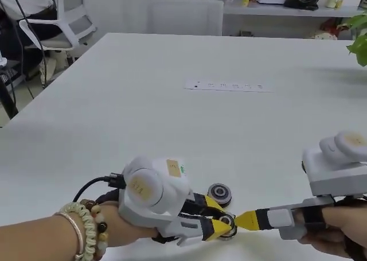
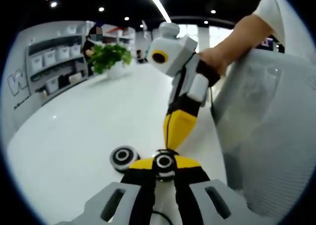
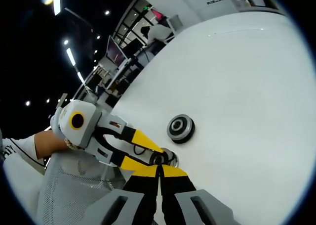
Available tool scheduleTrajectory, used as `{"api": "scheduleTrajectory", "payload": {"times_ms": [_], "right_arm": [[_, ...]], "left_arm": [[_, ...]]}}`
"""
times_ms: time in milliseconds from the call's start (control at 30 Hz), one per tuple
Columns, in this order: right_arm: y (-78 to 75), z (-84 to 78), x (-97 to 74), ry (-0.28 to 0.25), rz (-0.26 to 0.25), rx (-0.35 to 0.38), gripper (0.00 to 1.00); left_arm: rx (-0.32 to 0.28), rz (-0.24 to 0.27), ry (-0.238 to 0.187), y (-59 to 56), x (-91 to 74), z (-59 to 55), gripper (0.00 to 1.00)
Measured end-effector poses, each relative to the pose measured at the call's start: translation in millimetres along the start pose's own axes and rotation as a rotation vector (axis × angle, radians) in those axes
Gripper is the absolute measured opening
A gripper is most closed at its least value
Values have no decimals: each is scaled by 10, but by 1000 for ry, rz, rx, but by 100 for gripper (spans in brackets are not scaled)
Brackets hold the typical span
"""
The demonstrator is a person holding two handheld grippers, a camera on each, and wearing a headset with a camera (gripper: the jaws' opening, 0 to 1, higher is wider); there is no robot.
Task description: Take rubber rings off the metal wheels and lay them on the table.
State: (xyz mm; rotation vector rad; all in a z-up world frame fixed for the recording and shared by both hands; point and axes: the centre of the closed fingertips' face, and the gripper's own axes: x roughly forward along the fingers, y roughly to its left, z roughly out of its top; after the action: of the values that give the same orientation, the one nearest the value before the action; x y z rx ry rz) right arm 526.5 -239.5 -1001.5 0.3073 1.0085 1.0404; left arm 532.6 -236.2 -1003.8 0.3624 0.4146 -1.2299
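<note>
1. The left gripper [image 1: 220, 219] is clenched on a small silver metal wheel with a black rubber ring [image 2: 164, 163], gripped between its yellow tips. The wheel is low at the white table [image 1: 172, 129], though I cannot tell whether it rests on it or is just clear. I judge the grip is there to steady the wheel while its ring is worked off.
2. The right gripper [image 1: 241, 219] faces it head-on from the wheel's far side. Its yellow tips are pressed together and meet the rim, seemingly to pick at the rubber. Whether any rubber is nipped between them I cannot tell.
3. A second black-ringed metal wheel [image 1: 219, 193] lies flat on the table just beside the left gripper's tips. It is free of both grippers and presumably waits its turn.
4. The left gripper view shows the held wheel's face and hub seated squarely between the jaws, which the head view partly hides behind the tips. The right gripper view shows barely a hairline between its own jaws. Both wheels look to have their rings on, so I judge the task is barely begun.
</note>
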Motion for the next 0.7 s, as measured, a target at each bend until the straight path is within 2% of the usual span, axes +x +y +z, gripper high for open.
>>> {"api": "scheduleTrajectory", "payload": {"times_ms": [433, 633, 700], "right_arm": [[34, 8, 10, -2, 14, -7, 0], [89, 25, 25, -7, 38, -8, 0], [106, 2, 42, 7, 39, -44, 0]], "left_arm": [[5, 0, 1, -5, 5, 2, 14], [6, -1, 1, -6, 4, 3, 14], [4, 0, 1, -8, 3, 2, 14]]}}
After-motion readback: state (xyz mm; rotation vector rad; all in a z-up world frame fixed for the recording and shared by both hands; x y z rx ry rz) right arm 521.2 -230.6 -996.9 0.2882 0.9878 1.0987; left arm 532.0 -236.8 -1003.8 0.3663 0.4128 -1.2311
